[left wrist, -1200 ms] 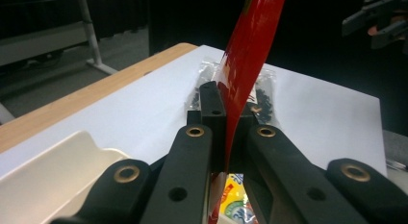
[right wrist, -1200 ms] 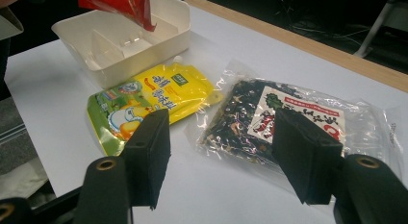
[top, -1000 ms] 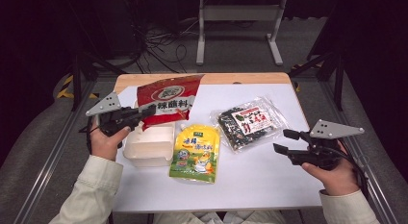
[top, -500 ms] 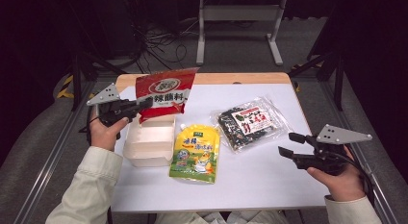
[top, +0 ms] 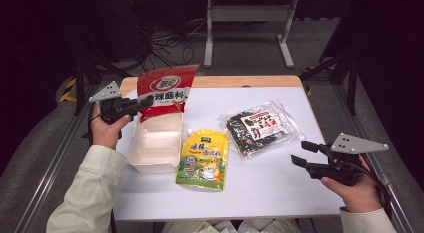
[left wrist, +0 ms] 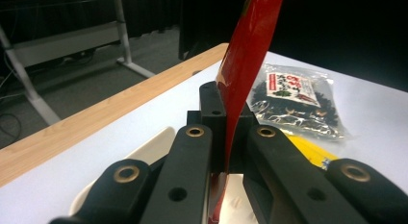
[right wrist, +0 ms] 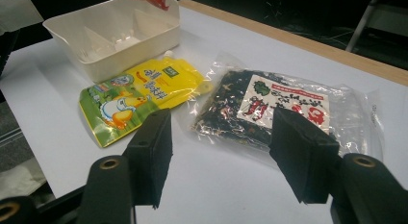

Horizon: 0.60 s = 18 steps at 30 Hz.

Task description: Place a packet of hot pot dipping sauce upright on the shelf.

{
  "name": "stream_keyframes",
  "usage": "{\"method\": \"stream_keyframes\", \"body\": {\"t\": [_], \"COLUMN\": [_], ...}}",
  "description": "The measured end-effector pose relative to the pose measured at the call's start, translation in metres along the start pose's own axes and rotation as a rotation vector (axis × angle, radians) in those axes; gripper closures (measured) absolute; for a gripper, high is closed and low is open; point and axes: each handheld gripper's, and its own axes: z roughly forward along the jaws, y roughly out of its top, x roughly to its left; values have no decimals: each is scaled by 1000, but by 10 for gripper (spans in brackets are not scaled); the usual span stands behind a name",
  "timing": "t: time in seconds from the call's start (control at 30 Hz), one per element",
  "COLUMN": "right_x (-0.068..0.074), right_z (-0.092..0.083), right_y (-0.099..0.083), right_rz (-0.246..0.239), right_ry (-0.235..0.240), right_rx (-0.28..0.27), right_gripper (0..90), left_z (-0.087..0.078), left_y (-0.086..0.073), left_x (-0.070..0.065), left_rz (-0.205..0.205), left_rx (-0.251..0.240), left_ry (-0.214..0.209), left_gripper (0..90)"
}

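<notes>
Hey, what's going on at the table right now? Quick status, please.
Left gripper clamped on red pouch, held above white tray. Right gripper open, holding nothing. Yellow pouch beside tray; nothing blocking.

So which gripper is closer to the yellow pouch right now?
Left. The left gripper holds the red bag above the white box, beside the yellow pouch; the right gripper hovers farther off, past the seaweed pack.
</notes>
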Motion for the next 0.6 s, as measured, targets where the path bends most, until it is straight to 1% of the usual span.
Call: {"method": "stream_keyframes", "body": {"t": [0.17, 0.3, 0.37, 0.4, 0.43, 0.5, 0.6], "right_x": [0, -1, 0, 0, 0, 0, 0], "right_z": [2, 2, 2, 2, 2, 2, 2], "right_y": [-1, -1, -1, -1, -1, -1, -1], "right_rz": [0, 1, 1, 3, 7, 15, 15], "right_ry": [1, 4, 6, 6, 8, 15, 15], "right_rx": [-3, -3, -3, -4, -8, -18, -18], "right_gripper": [404, 404, 404, 404, 404, 405, 405], "left_z": [1, 5, 9, 10, 12, 17, 21], "left_y": [-2, -1, -1, -1, -2, -4, -5], "left_x": [7, 12, 14, 16, 17, 21, 22], "left_rz": [-8, -17, -17, -19, -12, -18, -11], "left_rx": [29, 56, 61, 66, 66, 67, 74], "left_ry": [26, 52, 57, 54, 58, 56, 62], "left_gripper": [899, 899, 899, 899, 899, 899, 898]}}
